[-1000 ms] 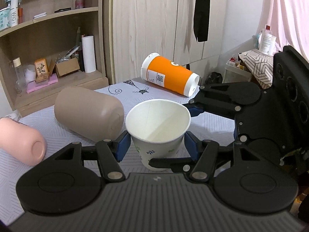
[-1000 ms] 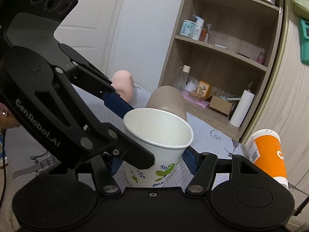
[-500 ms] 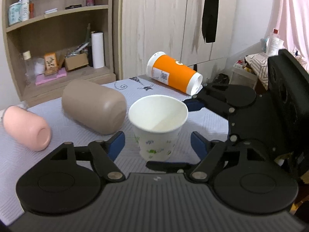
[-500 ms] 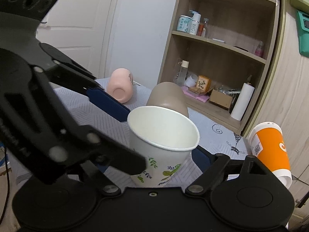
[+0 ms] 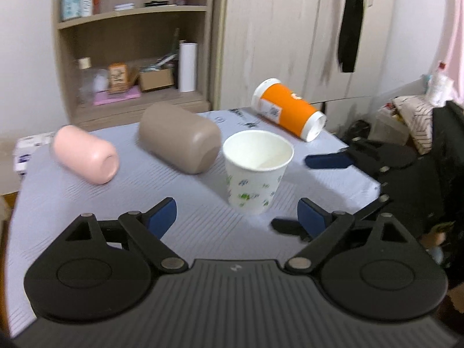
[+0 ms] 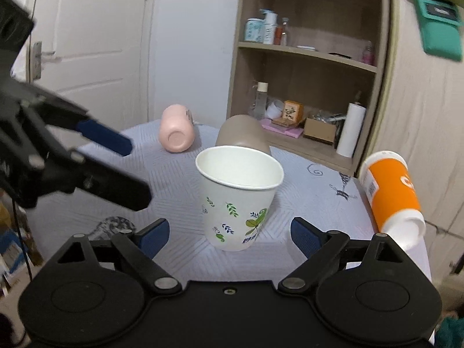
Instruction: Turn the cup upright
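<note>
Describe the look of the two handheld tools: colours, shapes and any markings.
Both look alike. The left tool and right tool each have a matte black ribbed body, two round black discs, black linkage bars with silver rivets, and dark blue pads on the fingertips. No lettering is legible now; no cables or sleeves show.

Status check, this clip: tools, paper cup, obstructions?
Left tool open, right tool open. Paper cup upright, free-standing. Tan cup lying close behind; not blocking.

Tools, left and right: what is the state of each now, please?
Left tool: open, holding nothing; paper cup stands free.
Right tool: open, holding nothing.
</note>
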The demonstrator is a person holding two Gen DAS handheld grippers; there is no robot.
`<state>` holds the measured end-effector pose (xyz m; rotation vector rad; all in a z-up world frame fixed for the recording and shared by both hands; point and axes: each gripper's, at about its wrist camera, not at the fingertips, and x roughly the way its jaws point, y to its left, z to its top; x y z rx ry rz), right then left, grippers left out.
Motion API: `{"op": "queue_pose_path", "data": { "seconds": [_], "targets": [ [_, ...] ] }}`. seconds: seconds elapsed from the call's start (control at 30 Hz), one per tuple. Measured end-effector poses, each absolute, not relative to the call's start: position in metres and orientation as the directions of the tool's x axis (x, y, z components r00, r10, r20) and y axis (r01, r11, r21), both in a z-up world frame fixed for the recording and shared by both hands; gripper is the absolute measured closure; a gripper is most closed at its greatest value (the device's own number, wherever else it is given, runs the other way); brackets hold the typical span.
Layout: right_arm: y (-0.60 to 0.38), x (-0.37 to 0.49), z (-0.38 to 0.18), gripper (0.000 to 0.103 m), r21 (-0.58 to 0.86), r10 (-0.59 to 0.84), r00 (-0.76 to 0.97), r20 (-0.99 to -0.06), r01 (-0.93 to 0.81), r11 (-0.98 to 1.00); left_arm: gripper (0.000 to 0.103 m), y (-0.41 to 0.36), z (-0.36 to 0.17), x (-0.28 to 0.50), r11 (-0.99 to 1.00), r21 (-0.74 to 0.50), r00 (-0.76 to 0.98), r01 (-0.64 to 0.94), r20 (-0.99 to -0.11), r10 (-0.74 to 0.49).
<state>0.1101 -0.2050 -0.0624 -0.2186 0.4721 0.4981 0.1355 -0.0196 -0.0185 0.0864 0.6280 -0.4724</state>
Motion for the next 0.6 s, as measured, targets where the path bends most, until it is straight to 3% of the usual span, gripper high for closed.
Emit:
{"op": "queue_pose_path", "data": {
  "seconds": [0.27, 0.6],
  "targets": [
    [-0.216, 0.071, -0.042, 0.009, -0.077, 0.366, 0.817, -0.446, -0.442, 0.894, 0.002, -0.016, -0.002, 0.1, 0.952, 0.004, 0.77, 0.306, -0.59, -0.245],
    [-0.226, 0.027, -0.014, 0.009, -0.077, 0.317, 0.857, -0.407, -0.378, 0.923, 0.002, -0.007, 0.011, 0.062, 0.982, -0.034, 0.781, 0.185, -0.602, -0.168]
  ]
}}
